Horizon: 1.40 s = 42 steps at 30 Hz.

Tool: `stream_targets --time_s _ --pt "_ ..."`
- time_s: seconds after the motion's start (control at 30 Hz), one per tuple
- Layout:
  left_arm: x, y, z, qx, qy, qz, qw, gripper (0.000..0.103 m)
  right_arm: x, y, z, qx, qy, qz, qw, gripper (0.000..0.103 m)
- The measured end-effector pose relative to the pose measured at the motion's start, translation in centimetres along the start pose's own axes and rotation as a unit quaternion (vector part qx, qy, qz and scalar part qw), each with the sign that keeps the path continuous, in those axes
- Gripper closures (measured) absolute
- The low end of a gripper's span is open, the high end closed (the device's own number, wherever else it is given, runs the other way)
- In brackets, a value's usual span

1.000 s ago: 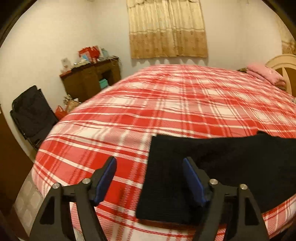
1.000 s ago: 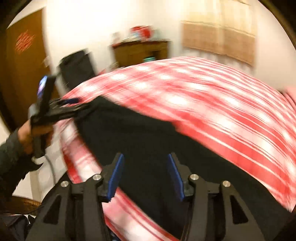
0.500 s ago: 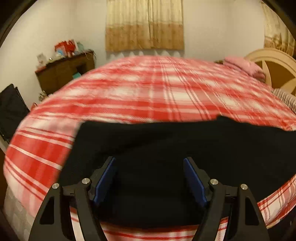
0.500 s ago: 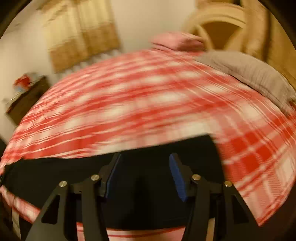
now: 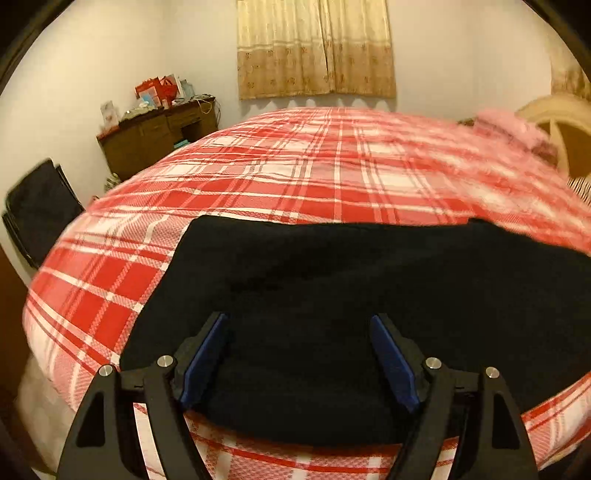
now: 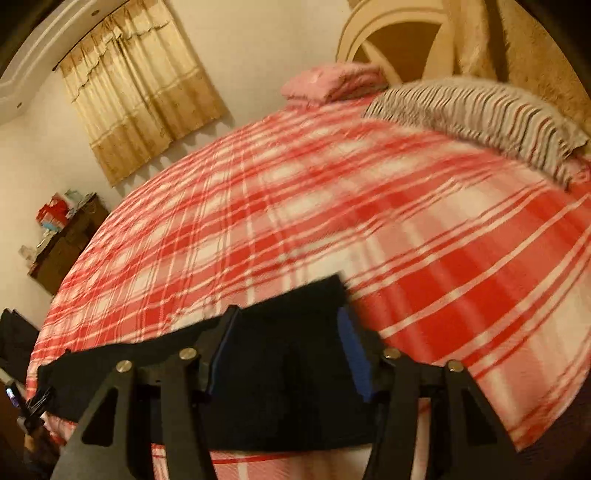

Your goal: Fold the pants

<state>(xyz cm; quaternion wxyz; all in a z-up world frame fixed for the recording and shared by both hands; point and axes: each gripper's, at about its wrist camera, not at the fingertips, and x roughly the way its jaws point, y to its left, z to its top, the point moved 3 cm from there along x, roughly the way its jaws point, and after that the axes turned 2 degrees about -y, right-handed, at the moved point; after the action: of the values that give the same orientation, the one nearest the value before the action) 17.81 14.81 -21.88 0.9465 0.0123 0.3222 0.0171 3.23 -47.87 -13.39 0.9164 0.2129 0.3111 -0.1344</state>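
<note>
Black pants (image 5: pixel 369 277) lie flat along the front edge of a bed with a red plaid cover (image 5: pixel 314 166). My left gripper (image 5: pixel 298 321) hovers over their left end. Its jaws are opening, and only flat cloth lies below the blue pads (image 5: pixel 201 365). In the right wrist view my right gripper (image 6: pixel 287 314) hangs over the right end of the pants (image 6: pixel 314 295). Those jaws are opening too, and nothing is pinched between them. The left gripper (image 6: pixel 22 402) shows small at the far left of that view, at the other end of the pants.
Across the bed (image 6: pixel 332 203), a pink pillow (image 6: pixel 332 81) and a striped pillow (image 6: pixel 480 114) lie by the cream headboard (image 6: pixel 395 33). A wooden cabinet (image 5: pixel 159 133) stands against the far wall, with a black bag (image 5: pixel 40 210) beside the bed and a curtain (image 5: pixel 314 48).
My right gripper swung from the left part of the pants to their right end and rolled. My left gripper moved in over the left end. Both jaws widened a little.
</note>
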Motion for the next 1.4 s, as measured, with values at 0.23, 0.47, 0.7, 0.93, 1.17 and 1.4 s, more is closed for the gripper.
stream_targets --time_s 0.23,0.47,0.7,0.93,1.17,1.4 --pt "-0.7 -0.9 -0.4 0.022 -0.013 0.020 0.9995 0.023 1.8 -2.3 -0.3 0.039 0.028 0.002 0.999 0.046" --pt "-1.2 4.4 0.2 -0.038 -0.029 0.064 0.9968 0.023 1.3 -3.6 -0.8 0.063 0.051 0.001 0.997 0.061" --pt "-0.1 6.3 -0.5 -0.082 -0.025 0.039 0.9956 0.020 0.8 -3.8 -1.2 0.055 0.085 0.020 0.995 0.061" --pt "1.0 5.3 -0.4 -0.049 -0.034 0.040 0.9974 0.010 1.5 -5.3 -1.3 0.085 0.077 0.060 0.992 0.069" --pt "0.6 5.4 -0.8 -0.051 -0.042 0.043 0.9969 0.010 0.0 -5.0 -1.1 0.067 0.109 0.038 0.991 0.069" --pt "0.7 5.2 -0.9 -0.057 -0.052 0.052 0.9956 0.008 1.0 -5.0 -1.5 0.089 0.102 0.110 0.985 0.061"
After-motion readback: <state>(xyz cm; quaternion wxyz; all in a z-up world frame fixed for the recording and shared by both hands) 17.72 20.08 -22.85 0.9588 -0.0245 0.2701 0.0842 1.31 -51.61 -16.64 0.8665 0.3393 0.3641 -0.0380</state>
